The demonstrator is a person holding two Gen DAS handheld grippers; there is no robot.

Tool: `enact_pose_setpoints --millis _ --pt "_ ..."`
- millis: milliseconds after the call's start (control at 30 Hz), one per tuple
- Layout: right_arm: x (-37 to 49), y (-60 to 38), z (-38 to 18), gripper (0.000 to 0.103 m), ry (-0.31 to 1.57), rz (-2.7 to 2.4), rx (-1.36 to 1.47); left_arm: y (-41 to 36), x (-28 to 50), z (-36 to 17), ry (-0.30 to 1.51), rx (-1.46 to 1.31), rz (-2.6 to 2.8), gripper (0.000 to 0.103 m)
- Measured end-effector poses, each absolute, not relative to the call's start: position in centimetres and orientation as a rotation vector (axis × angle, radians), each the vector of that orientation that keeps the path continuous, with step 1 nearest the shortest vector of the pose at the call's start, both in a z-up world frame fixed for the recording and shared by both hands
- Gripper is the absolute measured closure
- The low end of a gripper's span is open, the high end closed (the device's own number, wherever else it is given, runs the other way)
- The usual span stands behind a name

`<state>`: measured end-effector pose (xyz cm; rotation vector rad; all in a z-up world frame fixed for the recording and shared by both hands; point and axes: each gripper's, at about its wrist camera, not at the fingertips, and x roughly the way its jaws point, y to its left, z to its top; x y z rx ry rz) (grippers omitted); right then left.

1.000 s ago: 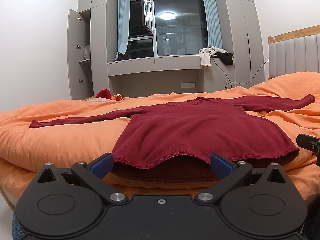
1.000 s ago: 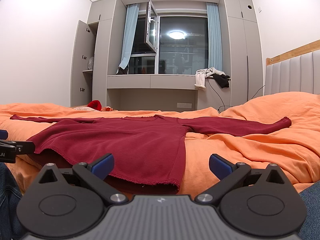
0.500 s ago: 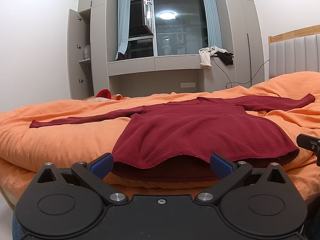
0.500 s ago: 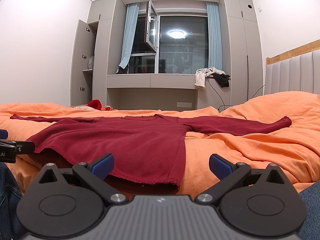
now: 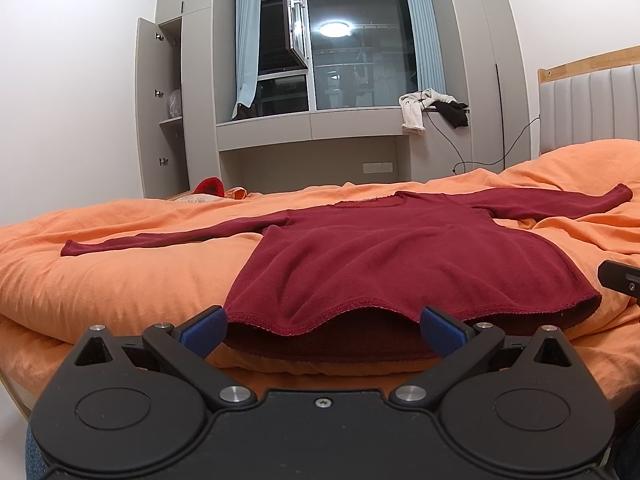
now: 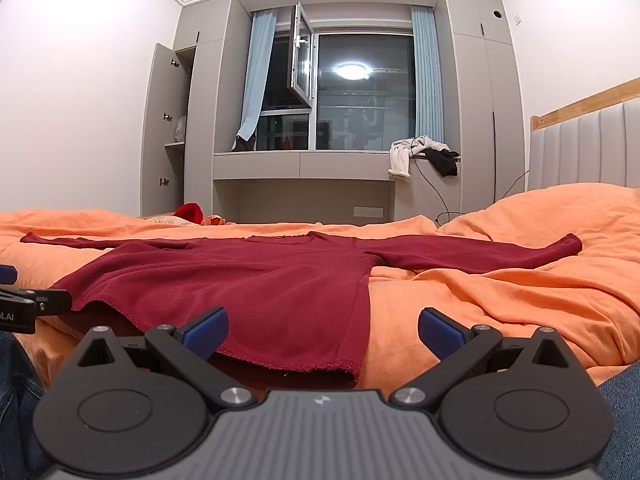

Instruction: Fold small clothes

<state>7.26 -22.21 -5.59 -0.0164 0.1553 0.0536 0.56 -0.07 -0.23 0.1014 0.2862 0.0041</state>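
A dark red long-sleeved top point(image 5: 392, 256) lies spread flat on the orange duvet point(image 5: 120, 280), sleeves stretched out left and right, hem toward me. My left gripper point(image 5: 322, 330) is open, level with the hem, its blue pads point(image 5: 202, 330) either side of the hem's left part and apart from the cloth. In the right wrist view the top point(image 6: 256, 280) lies left of centre. My right gripper point(image 6: 322, 330) is open by the hem's right corner, holding nothing.
The duvet point(image 6: 500, 300) is wrinkled on the right. A padded headboard point(image 5: 588, 108) stands at the right. A red item point(image 5: 208, 186) lies at the bed's far edge. Clothes point(image 5: 432, 108) hang on the window ledge. An open cupboard point(image 5: 160, 112) stands behind.
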Motion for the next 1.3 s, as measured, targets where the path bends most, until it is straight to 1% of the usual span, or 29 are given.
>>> enact_pose_setpoints --millis 700,967,1167,1300 --pt "7.6 -21.7 -5.2 0.0 0.195 0.061 -0.019 -0.5 1.4 -0.2 0.314 0.112 -0.002 0.001" --pt "11.3 -22.9 -4.1 0.0 0.436 0.069 0.071 -1.0 2.8 -0.3 0.389 0.136 -0.044 0.001" --pt "14.6 -24.8 -2.9 0.0 0.538 0.064 0.107 -2.3 5.1 -0.3 0.476 0.172 -0.073 0.0" --pt "17.0 -25.8 -2.1 0.0 0.597 0.045 0.067 -3.0 7.2 0.3 0.519 0.184 -0.065 0.0"
